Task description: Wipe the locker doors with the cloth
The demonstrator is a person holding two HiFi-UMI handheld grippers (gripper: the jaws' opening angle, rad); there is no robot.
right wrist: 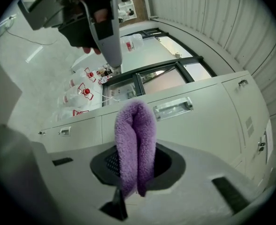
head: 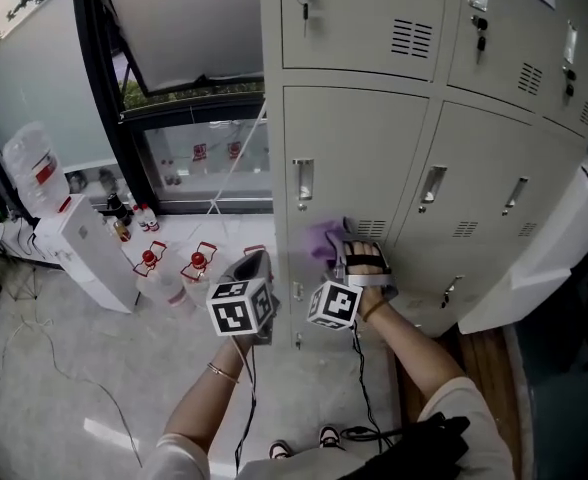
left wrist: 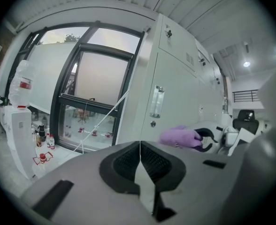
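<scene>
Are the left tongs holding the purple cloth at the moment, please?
No, the left tongs are shut with nothing between them; the right tongs clamp the purple cloth.

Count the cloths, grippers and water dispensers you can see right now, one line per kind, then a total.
1 purple cloth, clamped in the right gripper.
2 grippers: that one and the left gripper, which is shut on nothing.
1 water dispenser, on the floor by the window.
Total: 4.
</scene>
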